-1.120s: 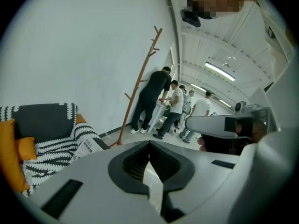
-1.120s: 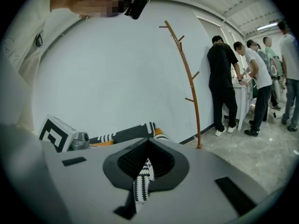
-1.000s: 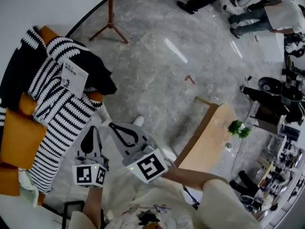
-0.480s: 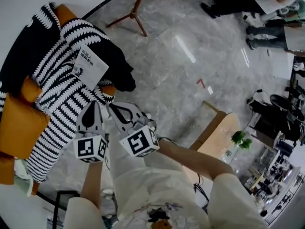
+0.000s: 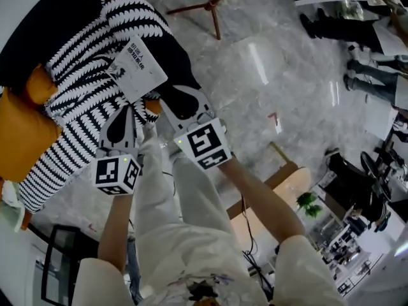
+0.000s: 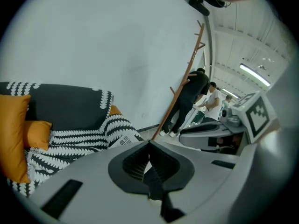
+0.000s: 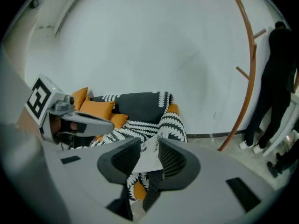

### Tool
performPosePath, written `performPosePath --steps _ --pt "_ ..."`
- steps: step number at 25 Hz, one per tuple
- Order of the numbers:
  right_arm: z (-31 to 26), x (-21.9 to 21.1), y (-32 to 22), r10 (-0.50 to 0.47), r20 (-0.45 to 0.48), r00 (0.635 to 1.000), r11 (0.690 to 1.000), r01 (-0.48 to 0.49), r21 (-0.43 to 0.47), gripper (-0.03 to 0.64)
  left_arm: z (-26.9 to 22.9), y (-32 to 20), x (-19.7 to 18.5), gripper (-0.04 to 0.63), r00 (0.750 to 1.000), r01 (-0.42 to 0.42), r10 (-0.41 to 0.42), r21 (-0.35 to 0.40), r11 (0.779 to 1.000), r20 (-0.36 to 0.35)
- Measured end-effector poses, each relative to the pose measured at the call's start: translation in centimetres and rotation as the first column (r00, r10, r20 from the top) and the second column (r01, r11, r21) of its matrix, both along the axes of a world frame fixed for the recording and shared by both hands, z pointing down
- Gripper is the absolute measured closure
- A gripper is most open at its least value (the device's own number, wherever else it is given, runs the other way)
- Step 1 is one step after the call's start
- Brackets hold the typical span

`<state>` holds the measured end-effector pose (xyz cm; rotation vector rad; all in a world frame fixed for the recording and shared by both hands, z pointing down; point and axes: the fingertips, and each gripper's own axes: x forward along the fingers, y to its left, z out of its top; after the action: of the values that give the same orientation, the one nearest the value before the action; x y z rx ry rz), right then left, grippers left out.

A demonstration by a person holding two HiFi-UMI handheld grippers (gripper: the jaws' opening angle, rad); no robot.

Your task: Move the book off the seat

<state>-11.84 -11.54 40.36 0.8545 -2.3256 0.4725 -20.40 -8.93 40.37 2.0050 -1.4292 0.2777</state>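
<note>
A white book [image 5: 137,69] with dark print lies on the black-and-white striped blanket [image 5: 83,88] that covers the orange seat. My right gripper [image 5: 167,93] is just off the book's near right corner. Its jaws have just been opening and stand apart. In the right gripper view the book [image 7: 150,157] shows through the gap of my right gripper [image 7: 150,141], with no pad pressing on it. My left gripper [image 5: 132,107] hovers over the blanket below the book, jaws closed tip to tip on nothing. The left gripper view shows the book [image 6: 125,140] just beyond my left gripper [image 6: 149,143].
Orange cushions [image 5: 22,132] sit at the seat's left. A wooden coat stand [image 5: 213,8] rises from the marble floor beyond the seat. A low wooden table [image 5: 280,177] with a small plant [image 5: 308,204] is to the right. People stand at the far right [image 5: 376,50].
Both grippers have moved forward and down toward the seat and the book. The right gripper's jaws have parted; before they were closed. The book has not shifted on the blanket.
</note>
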Motion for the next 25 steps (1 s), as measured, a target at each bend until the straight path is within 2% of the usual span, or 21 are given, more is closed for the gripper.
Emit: performPosePath --steps 2,4,11,20,25 --pt "1.3 -0.5 -1.3 0.0 0.009 1.0 0.999 0.001 -0.044 0.508 0.7 0.3 -0.4 0.587 1.0 -0.013 0.013 -0.018 1.0 0.013" --pt "3.0 -0.6 -2.5 -0.01 -0.01 1.0 0.999 0.009 -0.05 0.508 1.8 0.3 -0.5 0.586 0.999 -0.026 0.027 -0.032 0.999 0.028" --pt "8.3 -1.2 -5.2 0.016 -0.013 1.0 0.988 -0.018 -0.156 0.485 4.5 -0.4 -1.1 0.586 0.999 -0.031 0.033 -0.082 0.996 0.022" --pt "12.3 -2.4 -6.7 -0.041 -0.095 0.995 0.967 0.016 -0.253 0.457 5.7 -1.3 -2.3 0.586 0.999 -0.045 0.046 -0.105 0.993 0.013" --pt "14.1 -2.7 -7.7 -0.042 -0.133 0.99 0.961 0.003 -0.277 0.457 6.7 -1.1 -2.3 0.586 0.998 -0.065 0.063 -0.127 0.99 -0.019"
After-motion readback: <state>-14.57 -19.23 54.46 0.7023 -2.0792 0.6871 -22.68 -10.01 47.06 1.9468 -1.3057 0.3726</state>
